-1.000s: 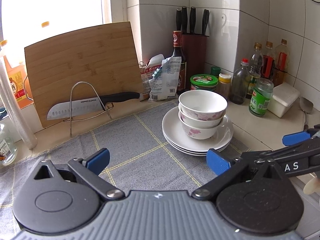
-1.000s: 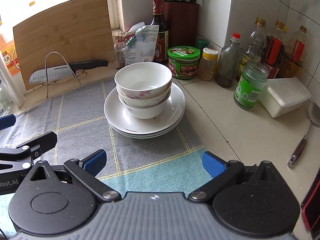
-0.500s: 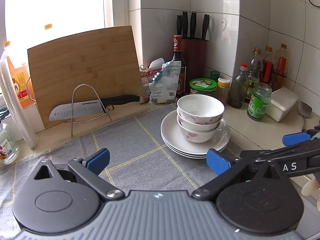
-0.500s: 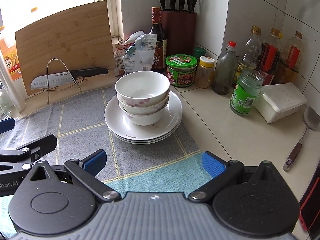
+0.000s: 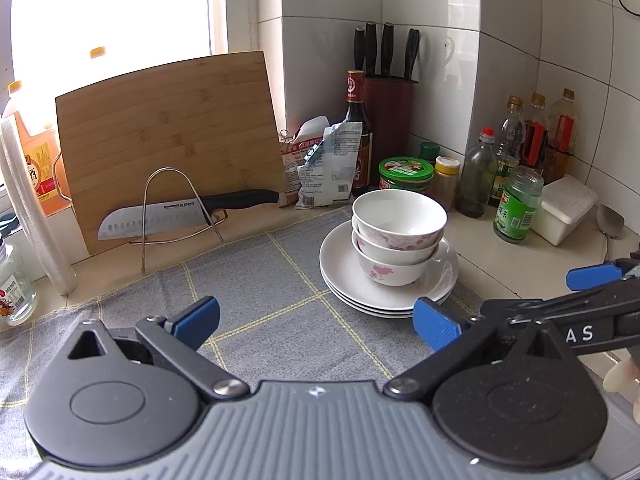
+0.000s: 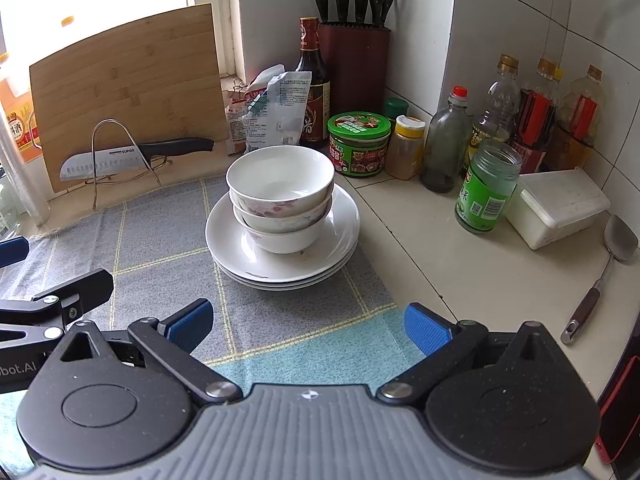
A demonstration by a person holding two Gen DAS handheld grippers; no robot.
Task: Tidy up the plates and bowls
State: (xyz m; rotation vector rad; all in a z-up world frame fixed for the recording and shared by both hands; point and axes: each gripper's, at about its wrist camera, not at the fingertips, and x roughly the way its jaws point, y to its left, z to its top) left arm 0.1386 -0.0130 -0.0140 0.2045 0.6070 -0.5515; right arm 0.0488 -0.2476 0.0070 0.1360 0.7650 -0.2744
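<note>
Three white bowls (image 6: 280, 196) with pink flowers sit nested on three stacked white plates (image 6: 340, 236), on the grey cloth (image 6: 160, 240) over the table. Left tongs (image 5: 316, 320) and right tongs (image 6: 308, 326) both spread apart, holding nothing, near the stack.

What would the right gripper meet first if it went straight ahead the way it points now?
Probably the stack of plates carrying the nested bowls; only bare cloth lies before the open right gripper. Depth is uncertain.

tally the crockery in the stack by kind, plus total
bowls: 3, nested, on top of the plates
plates: 3, stacked on the grey cloth
total: 6
Both tools, left and right, are open and hold nothing.
</note>
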